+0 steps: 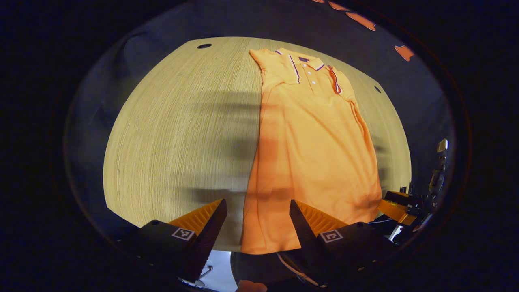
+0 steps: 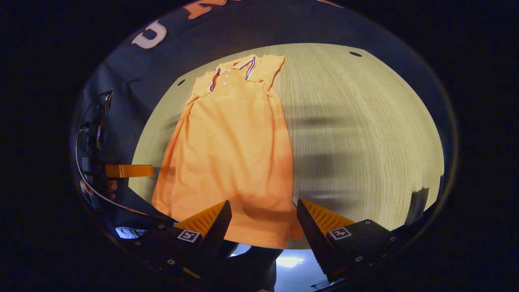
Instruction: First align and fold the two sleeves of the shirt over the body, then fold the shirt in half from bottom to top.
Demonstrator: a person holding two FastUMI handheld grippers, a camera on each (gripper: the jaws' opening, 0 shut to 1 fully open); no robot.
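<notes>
In the left gripper view, the left gripper (image 1: 258, 211) hangs with fingers apart and empty. The orange polo shirt with a striped collar (image 1: 312, 150) lies flat on the pale wood-grain table (image 1: 174, 134), its hem's left corner between and just beyond the fingers. The sleeves look already folded over the body.

In the right gripper view, the right gripper (image 2: 263, 211) is likewise spread and empty, the hem's right corner between its fingers. Judging by this, the bottom-to-top fold remains.

Left gripper (image 1: 258, 205) and right gripper (image 2: 264, 206), jaws wide apart, both empty.
</notes>
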